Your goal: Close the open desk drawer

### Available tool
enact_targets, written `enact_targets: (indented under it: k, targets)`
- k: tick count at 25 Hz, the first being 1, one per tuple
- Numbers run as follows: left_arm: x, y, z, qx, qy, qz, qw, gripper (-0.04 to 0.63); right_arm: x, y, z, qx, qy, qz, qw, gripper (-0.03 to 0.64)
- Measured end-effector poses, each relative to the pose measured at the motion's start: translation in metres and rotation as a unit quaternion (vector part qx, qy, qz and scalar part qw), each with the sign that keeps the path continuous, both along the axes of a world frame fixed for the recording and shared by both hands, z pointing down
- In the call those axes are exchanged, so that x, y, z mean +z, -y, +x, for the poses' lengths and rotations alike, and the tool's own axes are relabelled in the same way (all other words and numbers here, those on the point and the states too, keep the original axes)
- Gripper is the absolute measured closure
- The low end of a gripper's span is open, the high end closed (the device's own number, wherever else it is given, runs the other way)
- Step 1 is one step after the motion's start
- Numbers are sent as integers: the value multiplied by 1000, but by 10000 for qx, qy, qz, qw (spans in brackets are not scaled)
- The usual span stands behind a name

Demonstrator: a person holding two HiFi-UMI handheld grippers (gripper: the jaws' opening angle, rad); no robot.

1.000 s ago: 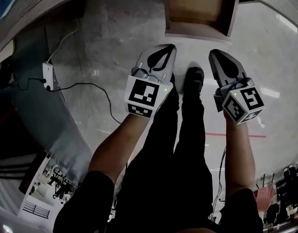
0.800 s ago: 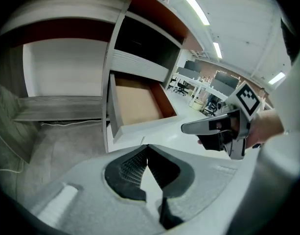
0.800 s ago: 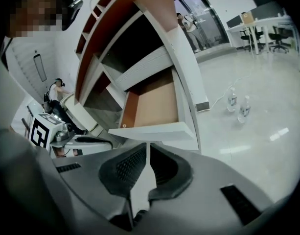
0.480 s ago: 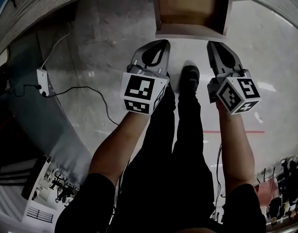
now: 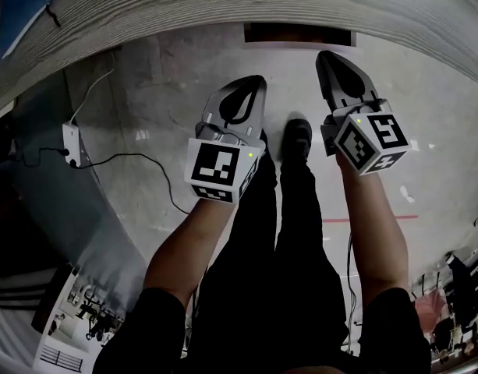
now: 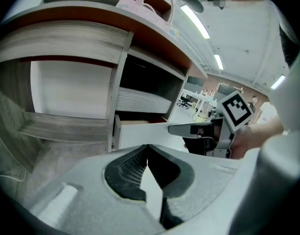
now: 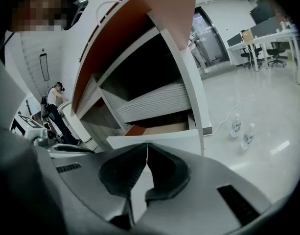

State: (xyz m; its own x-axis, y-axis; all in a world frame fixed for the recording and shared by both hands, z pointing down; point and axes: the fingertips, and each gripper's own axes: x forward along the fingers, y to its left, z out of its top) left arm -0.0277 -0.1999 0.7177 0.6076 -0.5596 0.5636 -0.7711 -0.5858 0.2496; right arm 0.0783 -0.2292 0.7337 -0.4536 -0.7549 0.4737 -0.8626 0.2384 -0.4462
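Note:
The desk drawer (image 5: pixel 299 33) shows only a thin strip under the grey desk top (image 5: pixel 223 10). In the right gripper view its white front (image 7: pixel 154 140) stands just ahead of the jaws, with a little wooden inside (image 7: pixel 162 128) still showing. My right gripper (image 5: pixel 327 55) is shut and empty, its tip at the drawer front; I cannot tell if they touch. My left gripper (image 5: pixel 256 80) is also shut and empty, and hangs further back over the floor. From the left gripper view the drawer front (image 6: pixel 140 133) lies ahead, with the right gripper (image 6: pixel 191 129) beside it.
A white power strip (image 5: pixel 71 135) with a black cable lies on the floor at the left. The person's legs and a black shoe (image 5: pixel 299 135) are between the grippers. Two bottles (image 7: pixel 242 130) stand on the floor to the right of the desk.
The drawer has slid most of the way in under the desk. Both grippers moved forward, the right one following the drawer front.

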Motion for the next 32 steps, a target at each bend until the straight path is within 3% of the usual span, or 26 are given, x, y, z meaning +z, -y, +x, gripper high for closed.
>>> enact_targets:
  k: [5,20,23,27,32]
  targets:
    - [-14,12,-9,-97,-60,172,9998,588,-1,23,1,80,-98,64,9999,601]
    - [-10,15,-35,-279,-83,110,9995,588,6,67,3,229,-207,61,9995,603]
    - [-19,14,-34,-242,-110,159,9995,588,5,69,4,266,-457,75,9986,603]
    - [-55,3,-36,-187,-136,238,9995,588,-25,50,-13,78,-871,183,9960,601]
    - [-164,-19,-36,-55,-179,373,9991,588,-123,-24,-35,-137,-615,2,9980,601]
